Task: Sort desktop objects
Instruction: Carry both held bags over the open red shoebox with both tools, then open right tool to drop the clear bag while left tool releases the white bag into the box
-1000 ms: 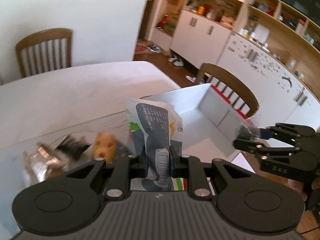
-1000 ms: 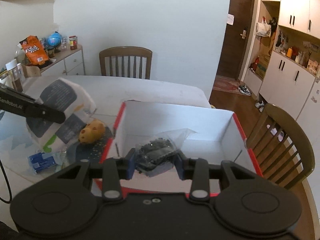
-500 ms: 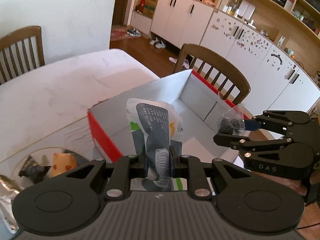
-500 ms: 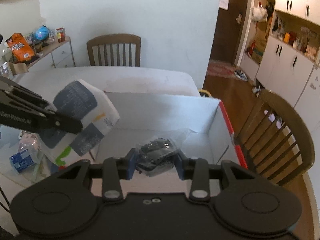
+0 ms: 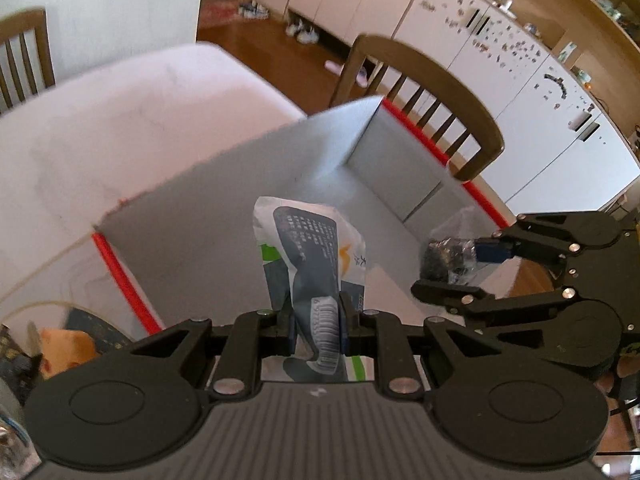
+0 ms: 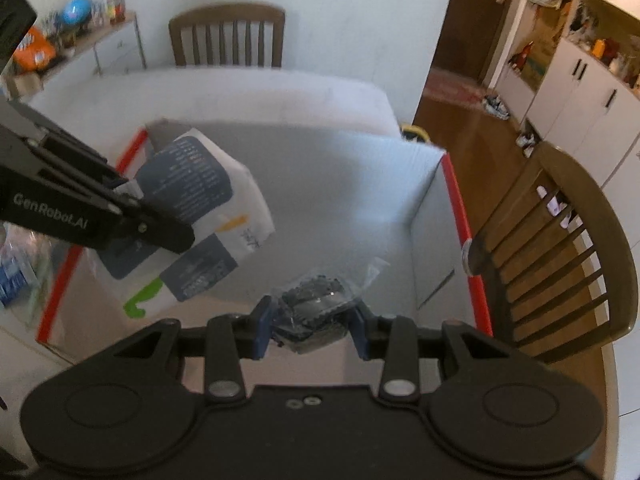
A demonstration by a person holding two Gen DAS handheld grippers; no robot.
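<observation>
Moved since a second ago: both my grippers have travelled from beside the red-edged box to over its open interior, and the table clutter has slid to the left margin of both views.

Item 1: left gripper, pinched nearly closed on the white-and-blue packet, which hangs over the box floor near its left wall.

Item 2: right gripper, jaws partway apart, clamped on a clear bag of dark pieces, above the box floor toward its near side.

Risks, as I judge them: packet and bag sit close together over the box, so releasing both at once could make one land on the other, or my fingers could knock together. The crinkly bag film may cling to a pad on release.

Clearance: box walls stand well apart from both loads; the wooden chair crowds the box's right rim, the yellow toy lies outside its left rim.
</observation>
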